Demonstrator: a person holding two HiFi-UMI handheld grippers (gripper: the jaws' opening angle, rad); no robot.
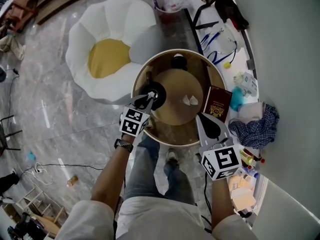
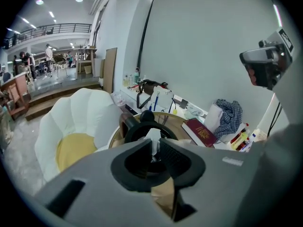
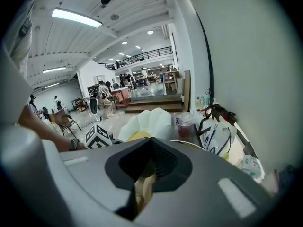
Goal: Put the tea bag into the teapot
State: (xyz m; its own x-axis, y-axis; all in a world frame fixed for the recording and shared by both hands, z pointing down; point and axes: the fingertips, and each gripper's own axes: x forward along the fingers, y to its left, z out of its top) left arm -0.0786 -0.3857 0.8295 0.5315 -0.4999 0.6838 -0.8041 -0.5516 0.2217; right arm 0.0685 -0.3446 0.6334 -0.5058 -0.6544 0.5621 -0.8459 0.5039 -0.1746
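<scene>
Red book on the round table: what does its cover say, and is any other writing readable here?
No text can be read anywhere.
Red book: gold markings, too blurred to read.
Left cube and right cube: black-and-white patterns, no words.
Packet and bottles: print too small.

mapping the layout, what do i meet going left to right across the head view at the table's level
white flower cushion → teapot → loose tea bag → red book → checked cloth
</scene>
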